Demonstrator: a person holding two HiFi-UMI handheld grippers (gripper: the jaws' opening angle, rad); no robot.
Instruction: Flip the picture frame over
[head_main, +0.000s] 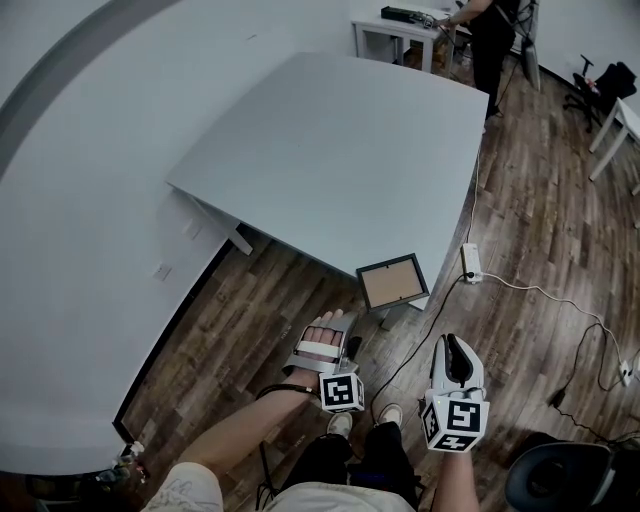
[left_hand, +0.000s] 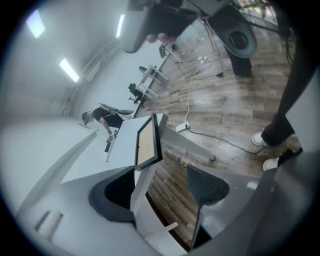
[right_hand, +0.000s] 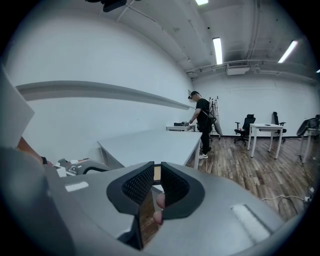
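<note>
wood-plank floor and a pale grey desk (head_main: 330, 150). the picture frame (head_main: 392, 282), dark-rimmed with a plain tan panel facing up, lies at the desk's near corner. the left claw (left_hand: 162, 187) is spread apart and empty. the right claw (right_hand: 156, 176) is pinched together on nothing.

Left gripper (head_main: 335, 320) and right gripper (head_main: 452, 345) are pale grey, each bearing a black-and-white marker cube (head_main: 342, 392).

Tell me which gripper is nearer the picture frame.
Left. The left gripper sits just below-left of the picture frame; the right gripper hangs farther off, below-right of it.
</note>
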